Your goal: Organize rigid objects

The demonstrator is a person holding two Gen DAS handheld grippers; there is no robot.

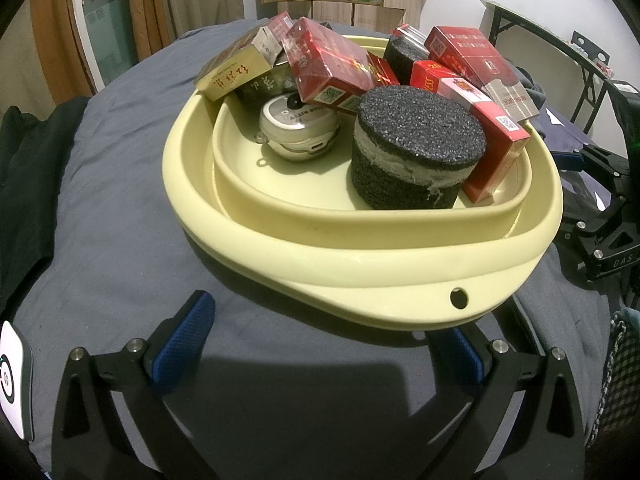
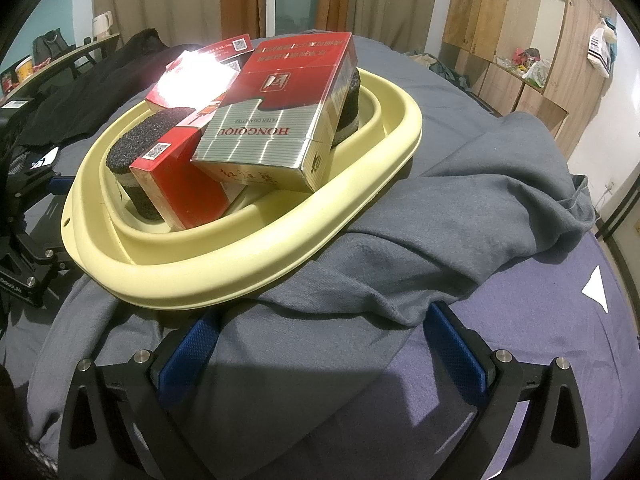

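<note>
**Operator:** On my left wrist feed, the left gripper stood wide apart with nothing between its blue pads, low over the grey cloth. Just ahead of it sat the pale yellow basin, resting on that cloth.

**Supervisor:** What was in the basin, from the left?

**Operator:** A gold cigarette pack leaned on the far-left rim. Next came a small round silver device on the basin floor, then a red pack tilted above it. A black foam cylinder stood upright near the front, with another red pack touching its right side. A red-and-silver pack lay furthest right, over the rim.

**Supervisor:** And your right hand?

**Operator:** The right gripper was also spread wide and held nothing. It hovered over the cloth's folded edge and the purple sheet. The basin rim was near its left finger, though I couldn't tell if they touched.
</note>
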